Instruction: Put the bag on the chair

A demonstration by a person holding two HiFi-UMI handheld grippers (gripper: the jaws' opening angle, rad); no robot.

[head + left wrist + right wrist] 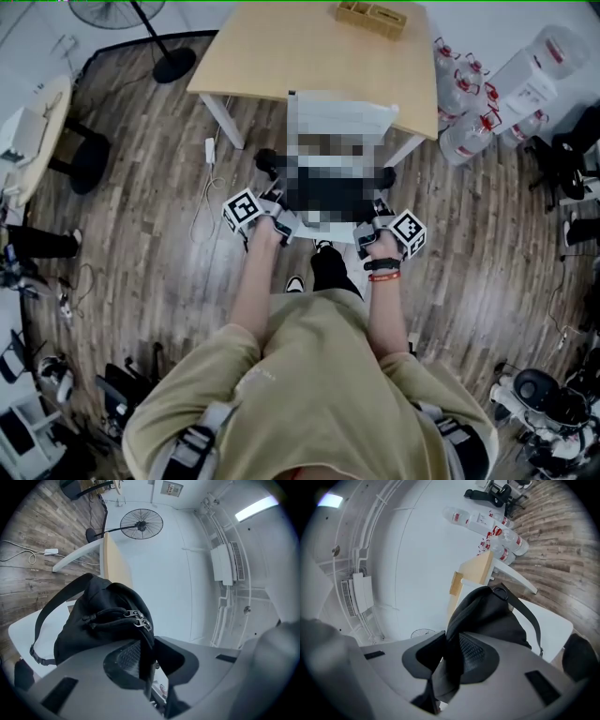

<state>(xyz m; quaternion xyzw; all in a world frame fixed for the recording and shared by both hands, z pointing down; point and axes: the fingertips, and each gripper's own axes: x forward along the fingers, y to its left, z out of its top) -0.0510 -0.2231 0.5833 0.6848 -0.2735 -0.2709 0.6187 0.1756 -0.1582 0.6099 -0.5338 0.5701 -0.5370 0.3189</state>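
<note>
Room: wood-plank floor [169,234], with a pale wooden table [300,47] at the far side
Chair [337,117]: white, set against the table's near edge, its seat mostly hidden under the bag
Bag [103,620]: black fabric, two zip pulls on top and a long strap looping off one side; it is over the chair seat, contact unclear, and the head view blurs its middle
Tray [372,17]: wooden, on the table, contents unreadable
Left gripper [146,660]: jaws narrow, pinching a fold of the bag
Right gripper [450,660]: jaws narrow, clamped on another fold of the bag

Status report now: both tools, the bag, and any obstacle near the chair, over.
Both shut on black bag: left tool, right tool. Bag low over white chair seat; resting or not, unclear. No obstacle seen on seat.
</note>
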